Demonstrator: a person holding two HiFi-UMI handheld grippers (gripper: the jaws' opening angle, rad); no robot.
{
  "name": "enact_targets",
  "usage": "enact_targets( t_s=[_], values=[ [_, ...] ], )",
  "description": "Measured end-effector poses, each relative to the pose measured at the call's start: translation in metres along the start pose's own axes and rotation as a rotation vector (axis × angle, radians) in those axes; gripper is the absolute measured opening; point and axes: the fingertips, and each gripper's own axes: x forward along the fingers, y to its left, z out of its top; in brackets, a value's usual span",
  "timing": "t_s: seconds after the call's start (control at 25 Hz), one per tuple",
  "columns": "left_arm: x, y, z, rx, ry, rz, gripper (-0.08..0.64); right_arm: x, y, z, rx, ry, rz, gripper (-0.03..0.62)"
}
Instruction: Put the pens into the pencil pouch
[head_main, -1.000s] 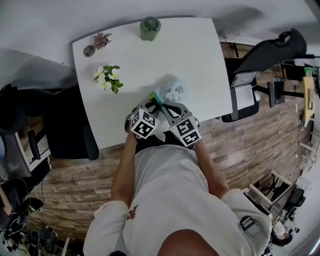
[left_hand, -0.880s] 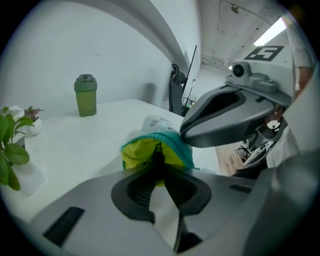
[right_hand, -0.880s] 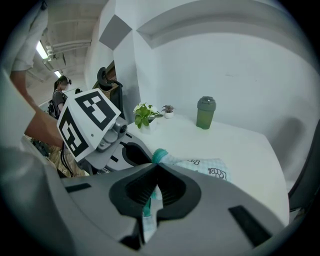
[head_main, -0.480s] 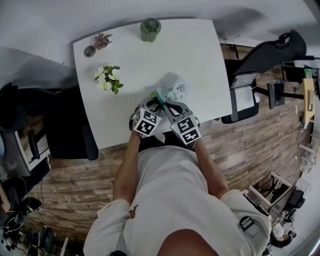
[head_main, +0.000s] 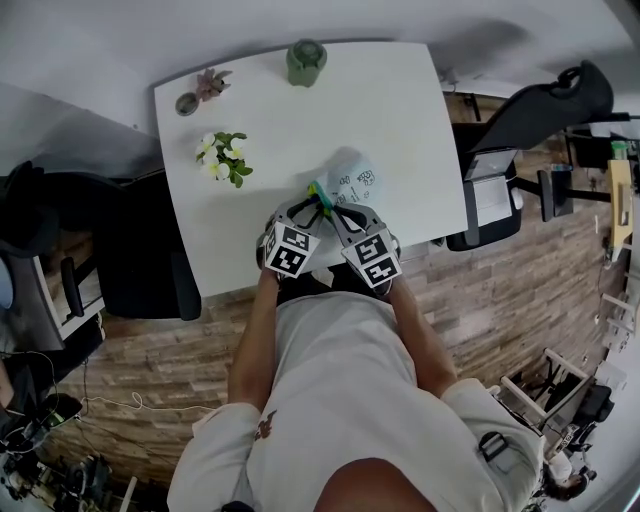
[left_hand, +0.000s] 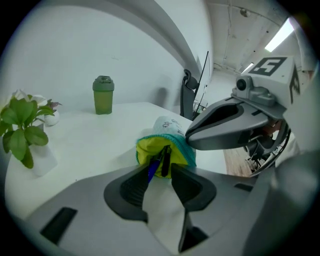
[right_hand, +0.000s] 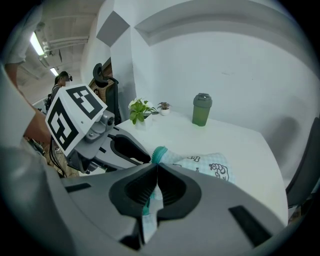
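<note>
The pencil pouch (head_main: 354, 180) is pale with small drawings, a teal rim and a yellow lining, and it lies near the front edge of the white table (head_main: 400, 110). My right gripper (right_hand: 156, 167) is shut on the teal rim (right_hand: 159, 152) and holds the mouth up. A blue pen and a black pen (left_hand: 159, 161) stick out of the yellow mouth (left_hand: 147, 150). My left gripper (left_hand: 159, 173) is right behind them. Its jaws are opening, with the pen ends in the gap and the blue pen against the left jaw. In the head view both grippers (head_main: 318, 208) meet at the pouch's mouth.
A green tumbler (head_main: 305, 60) stands at the table's far edge. A white-flowered plant (head_main: 222, 158) and a small potted plant (head_main: 208, 82) are at the left. Black chairs stand to the right (head_main: 540, 100) and left (head_main: 140, 260) of the table.
Both grippers stay at the pouch's mouth; only the head view has shifted slightly.
</note>
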Motion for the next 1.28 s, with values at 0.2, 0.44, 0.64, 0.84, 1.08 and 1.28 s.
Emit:
enact_targets(
  t_s=[0.2, 0.44, 0.64, 0.84, 1.08, 1.28],
  values=[
    [-0.016, 0.007, -0.005, 0.0, -0.015, 0.033, 0.147, 0.0, 0.002, -0.002, 0.003, 0.0, -0.016, 0.006],
    [-0.045, 0.022, 0.009, 0.014, -0.1, 0.096, 0.166, -0.005, 0.003, 0.004, 0.003, -0.043, -0.065, 0.029],
    [-0.078, 0.028, 0.043, 0.039, -0.213, 0.157, 0.169, -0.023, 0.005, 0.025, -0.007, -0.138, -0.129, 0.076],
    [-0.108, 0.029, 0.083, 0.093, -0.323, 0.21, 0.207, -0.047, -0.005, 0.061, -0.01, -0.253, -0.204, 0.128],
    [-0.15, 0.029, 0.128, 0.136, -0.468, 0.28, 0.223, -0.086, -0.016, 0.115, -0.044, -0.409, -0.29, 0.208],
    [-0.181, 0.027, 0.154, 0.15, -0.564, 0.314, 0.289, -0.114, -0.014, 0.154, -0.075, -0.523, -0.312, 0.274]
  ],
)
